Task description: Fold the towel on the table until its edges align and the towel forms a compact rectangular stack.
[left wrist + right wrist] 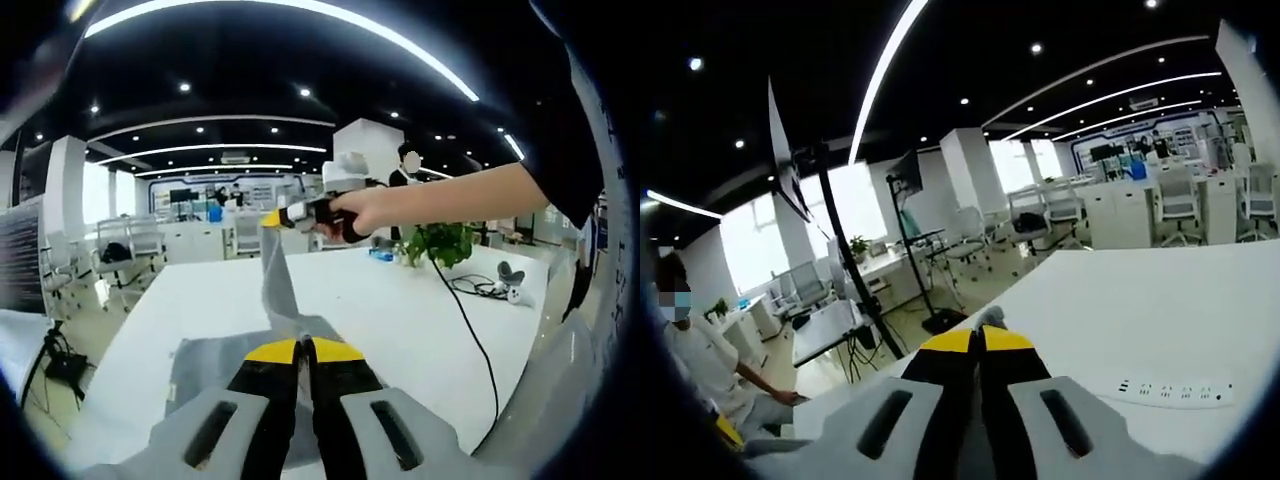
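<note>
The grey towel point(275, 285) hangs stretched above the white table point(400, 310), running as a taut strip from my left gripper point(303, 347) up to my right gripper point(272, 218). In the left gripper view the left jaws are shut on the towel's near edge, and more cloth spreads around them. A hand point(360, 212) holds the right gripper farther out, shut on the towel's far corner. In the right gripper view my right gripper point(980, 338) has its yellow-tipped jaws pressed together, with a small tuft of the grey towel point(990, 318) sticking out beyond them.
A potted plant point(440, 242), a black cable point(470, 325) and a small white device point(510, 285) lie at the table's far right. A white power strip point(1170, 390) lies on the table point(1160, 310). A stand with a screen point(855, 280) and a seated person point(700, 360) are beside the table.
</note>
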Motion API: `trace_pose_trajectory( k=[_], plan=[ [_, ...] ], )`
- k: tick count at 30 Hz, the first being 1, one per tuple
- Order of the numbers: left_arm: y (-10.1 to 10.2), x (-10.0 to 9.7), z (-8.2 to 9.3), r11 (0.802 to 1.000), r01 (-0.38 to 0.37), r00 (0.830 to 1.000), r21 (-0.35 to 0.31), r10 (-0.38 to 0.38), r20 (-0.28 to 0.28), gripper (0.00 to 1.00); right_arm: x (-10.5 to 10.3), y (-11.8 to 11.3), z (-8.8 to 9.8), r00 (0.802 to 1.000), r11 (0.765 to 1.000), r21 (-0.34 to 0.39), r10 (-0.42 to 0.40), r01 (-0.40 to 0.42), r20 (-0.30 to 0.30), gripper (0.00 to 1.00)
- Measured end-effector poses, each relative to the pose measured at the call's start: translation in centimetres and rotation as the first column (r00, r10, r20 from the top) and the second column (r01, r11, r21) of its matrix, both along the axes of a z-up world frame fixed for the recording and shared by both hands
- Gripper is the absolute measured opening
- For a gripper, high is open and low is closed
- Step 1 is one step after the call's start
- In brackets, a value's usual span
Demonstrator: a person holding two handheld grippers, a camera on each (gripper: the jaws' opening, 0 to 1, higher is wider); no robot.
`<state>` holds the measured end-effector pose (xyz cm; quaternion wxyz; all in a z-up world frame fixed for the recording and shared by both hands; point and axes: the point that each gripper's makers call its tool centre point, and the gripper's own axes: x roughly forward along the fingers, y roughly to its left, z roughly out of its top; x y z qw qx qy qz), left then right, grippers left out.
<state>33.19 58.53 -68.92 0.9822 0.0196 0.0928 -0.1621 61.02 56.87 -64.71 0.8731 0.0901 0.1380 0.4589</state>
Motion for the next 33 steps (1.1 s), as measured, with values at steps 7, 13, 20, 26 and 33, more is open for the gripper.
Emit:
trace_pose_trajectory(
  k=[7, 13, 20, 26, 33],
  plan=[
    [1.5, -0.3, -0.1, 0.999, -0.036, 0.999, -0.003, 0.036, 0.0, 0.03, 0.5, 1.5, -0.4, 1.0, 1.0, 0.005, 0.018, -0.018, -0.008, 0.0],
    [2.5, -0.3, -0.5, 0.998, -0.063, 0.998, -0.007, 0.062, -0.006, 0.03, 0.5, 2.9, -0.8, 0.999, 0.999, 0.007, 0.033, -0.033, -0.014, 0.0],
    [3.9, -0.6, -0.3, 0.995, -0.1, 0.995, -0.013, 0.1, 0.002, 0.03, 0.8, 4.3, -1.2, 0.999, 0.999, 0.015, 0.048, -0.048, -0.022, 0.0],
    [5.0, -0.6, -1.0, 0.991, -0.133, 0.991, -0.01, 0.133, -0.015, 0.03, 1.4, 5.8, -2.3, 0.997, 0.998, 0.0, 0.068, -0.068, -0.029, 0.0],
    [6.3, -0.7, -1.7, 0.986, -0.167, 0.986, -0.014, 0.167, -0.03, 0.03, 1.4, 7.5, -3.4, 0.995, 0.996, -0.007, 0.085, -0.086, -0.045, 0.0]
  ],
)
